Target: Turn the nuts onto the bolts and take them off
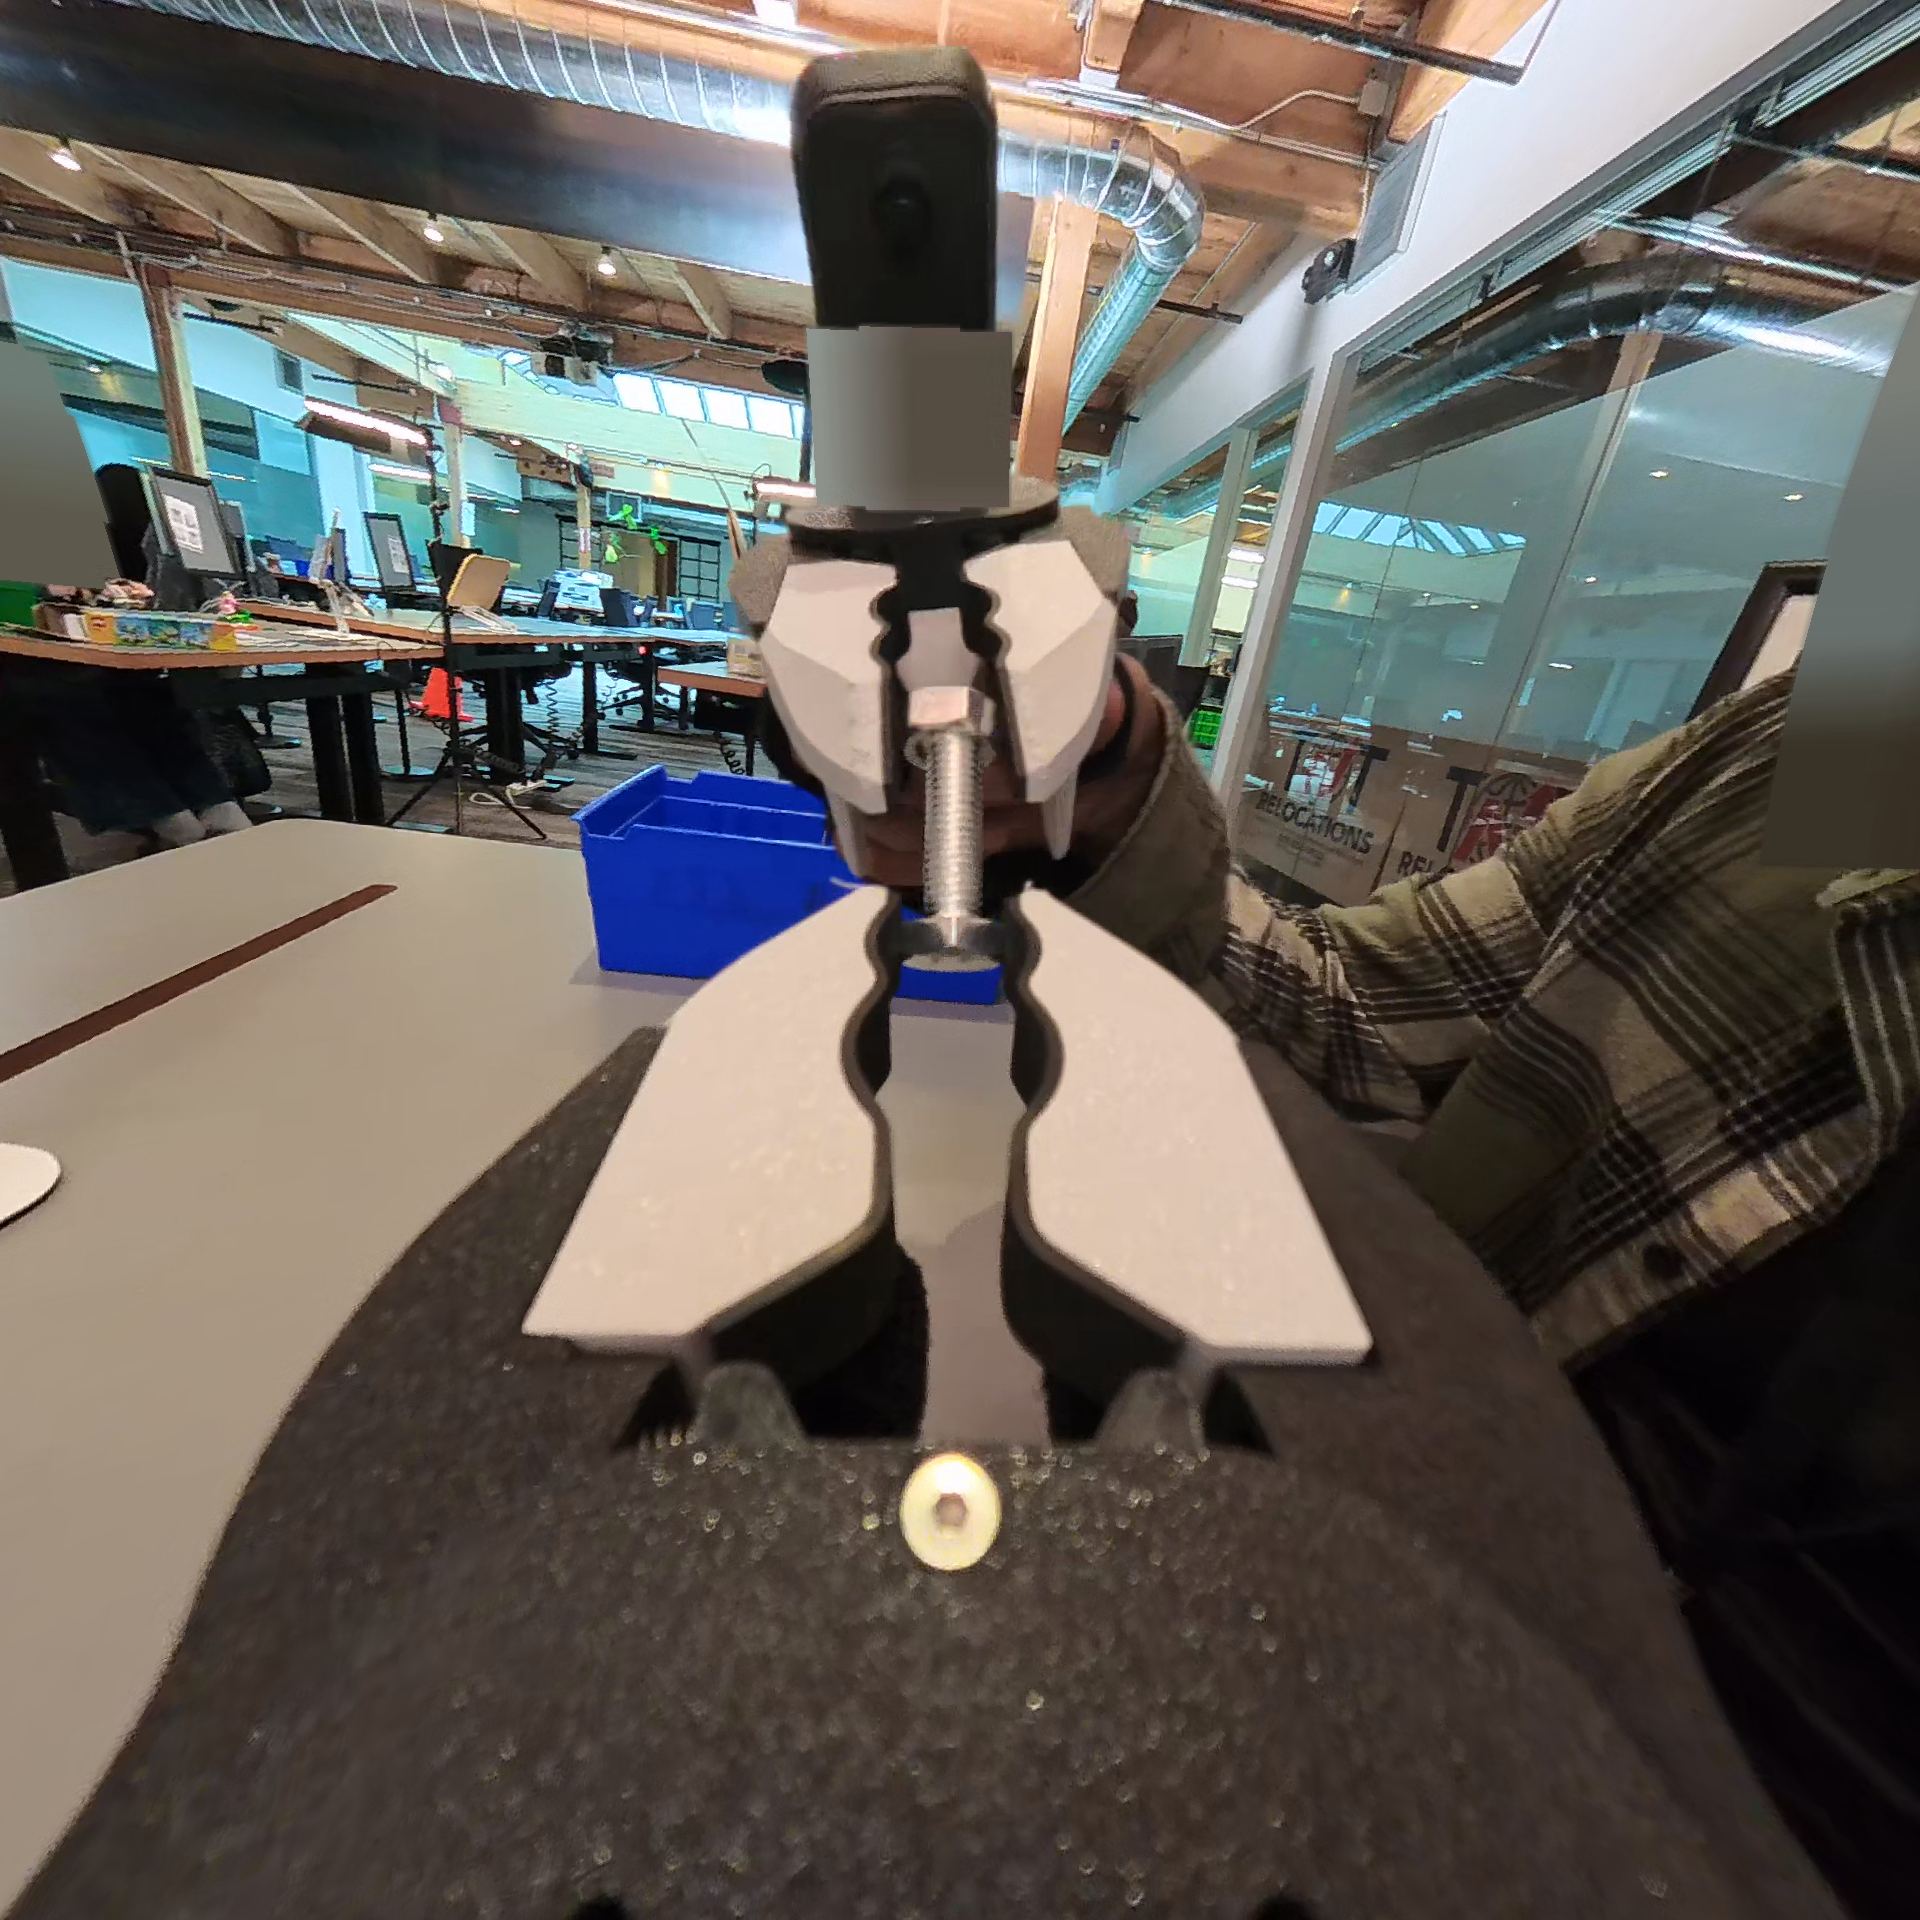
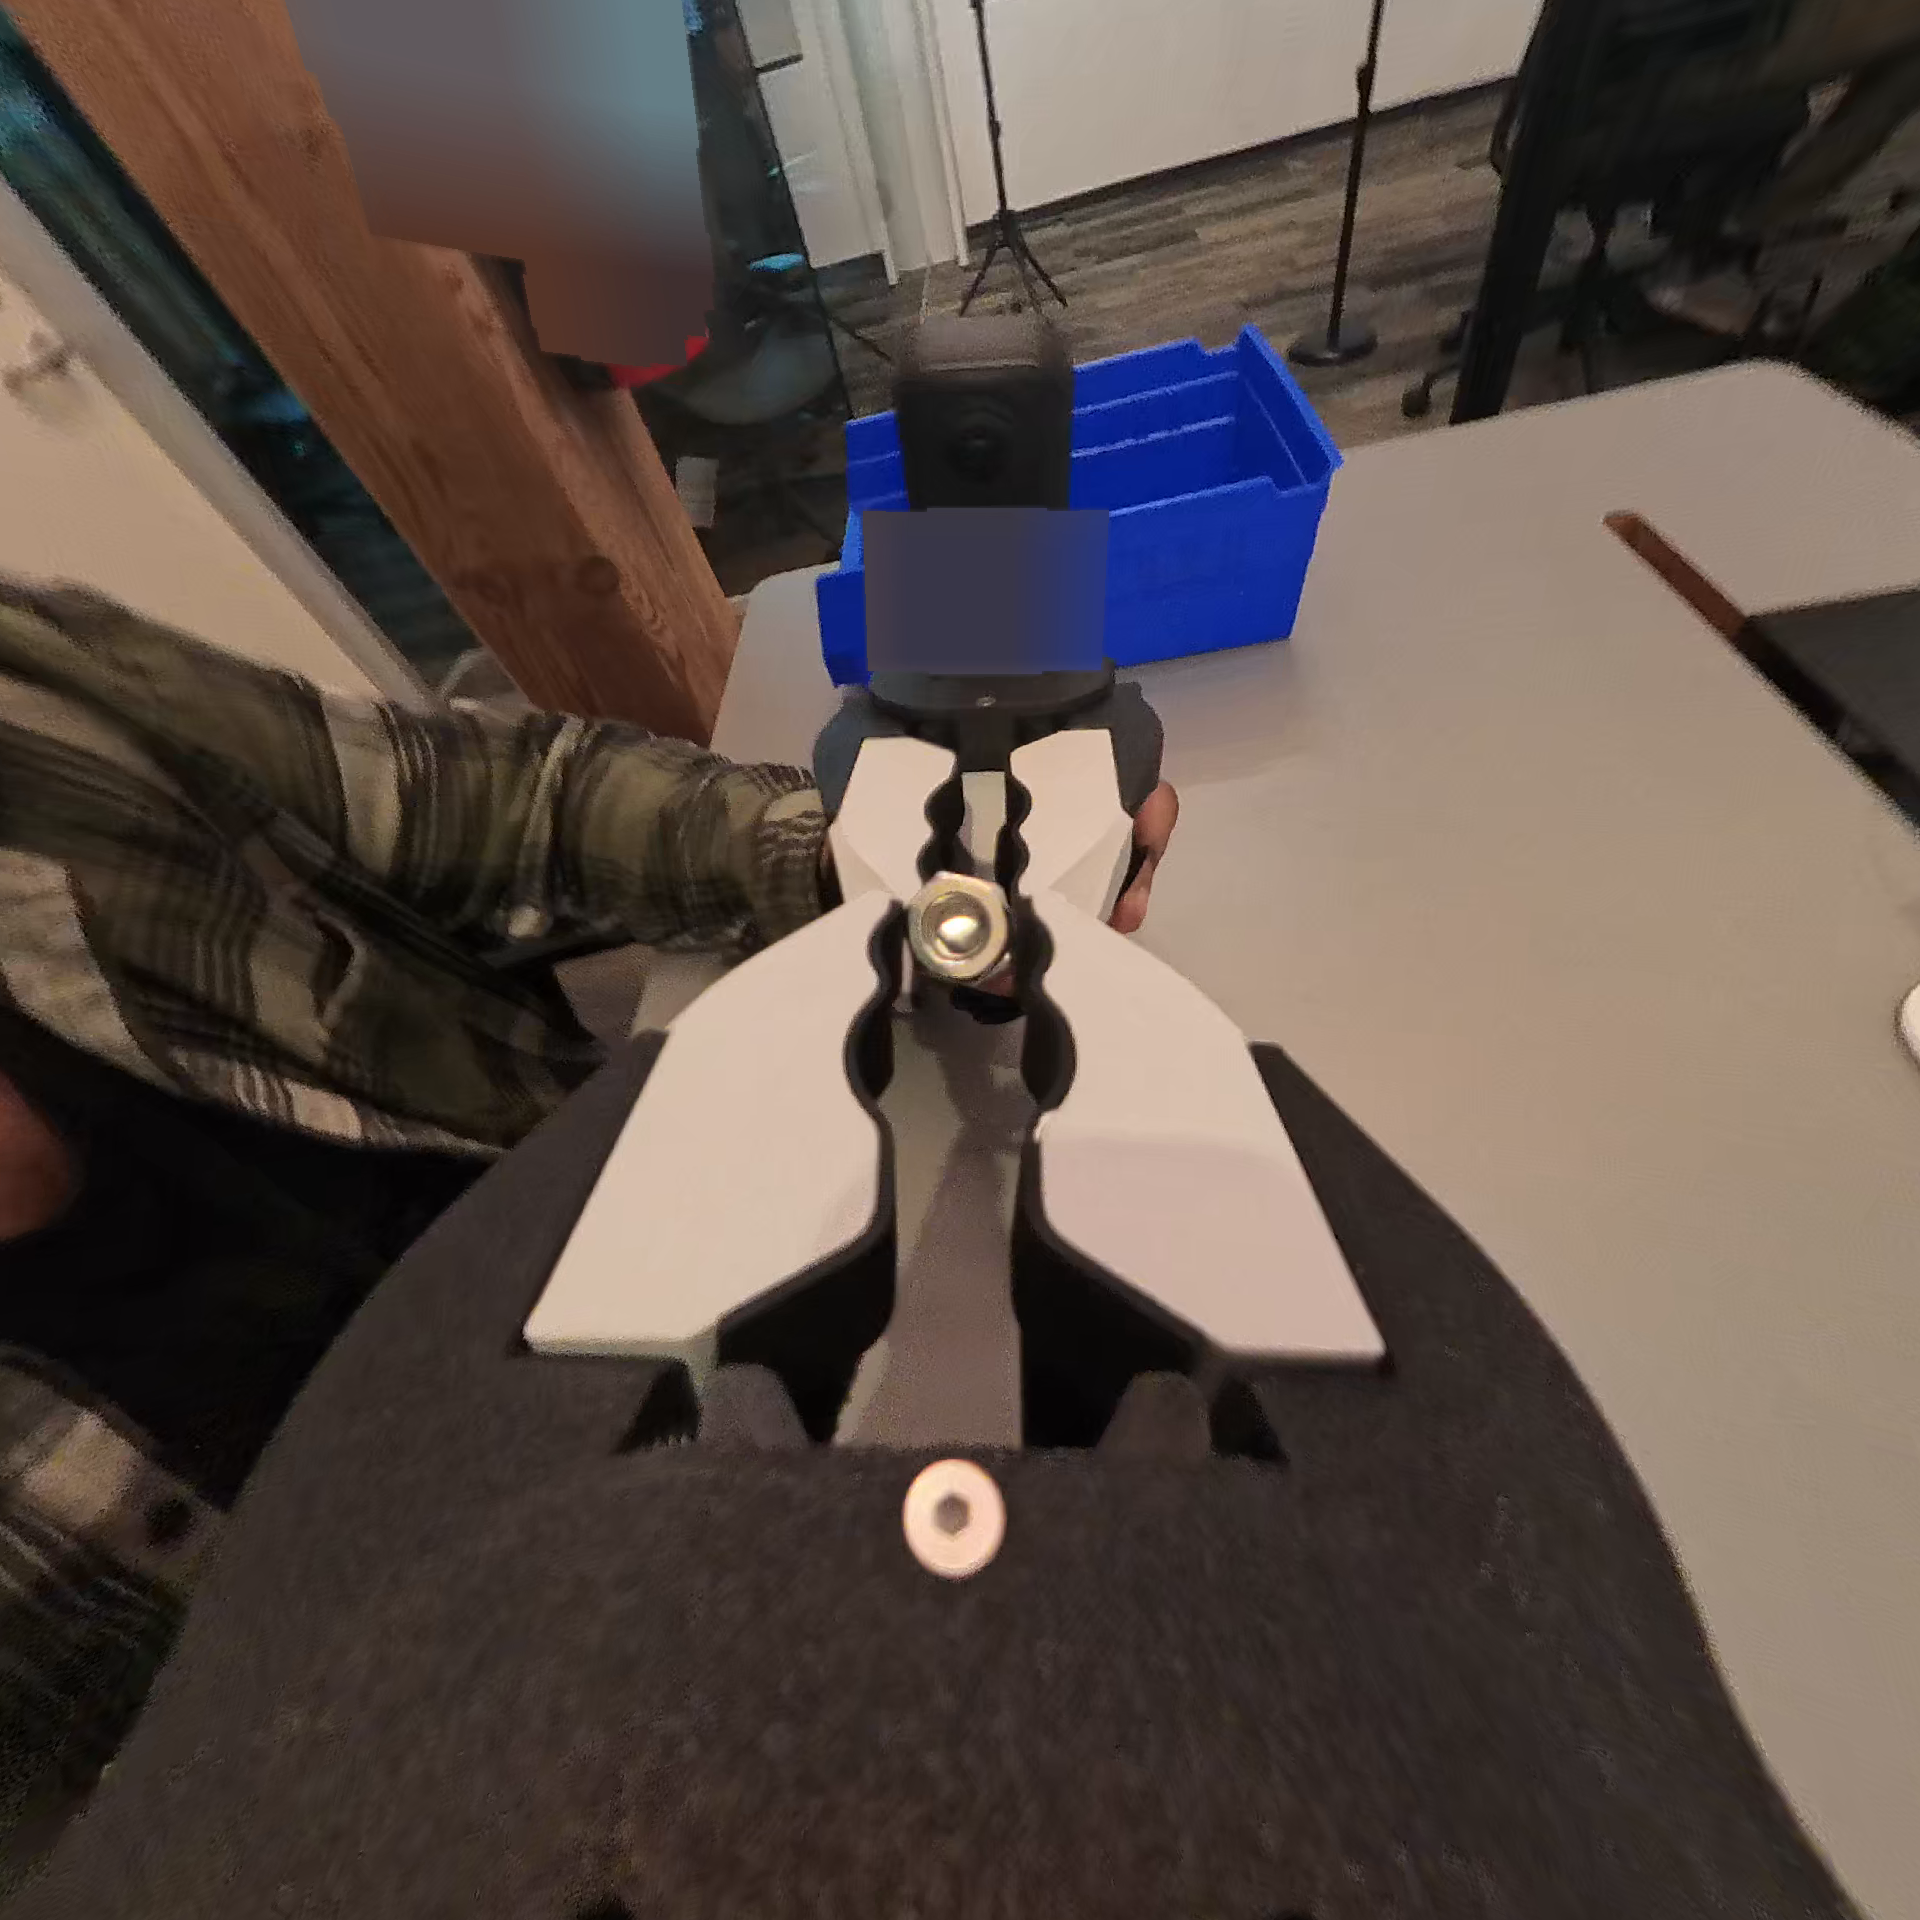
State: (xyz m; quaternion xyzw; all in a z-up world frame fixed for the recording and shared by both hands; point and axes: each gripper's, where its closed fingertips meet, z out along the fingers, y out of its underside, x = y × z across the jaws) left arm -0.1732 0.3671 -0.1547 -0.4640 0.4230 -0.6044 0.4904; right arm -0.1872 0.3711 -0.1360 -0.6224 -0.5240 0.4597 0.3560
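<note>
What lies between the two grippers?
The bolt: its bare threads run from the left gripper to the nut in the right gripper, shown in the left wrist view.

My left gripper (image 1: 951, 940) wore pale grey fingers (image 1: 769, 1132) with wavy black inner edges, seated in a speckled black foam-like body with one round silver screw (image 1: 951, 1510) at centre. My right gripper (image 2: 956, 951) matched it: grey fingers (image 2: 1164, 1164), black scalloped lining, a silver screw (image 2: 953, 1518). Each carried a black camera (image 2: 982, 431) on a round mount. My sleeve (image 1: 1507, 997) was olive-and-cream plaid flannel.
</note>
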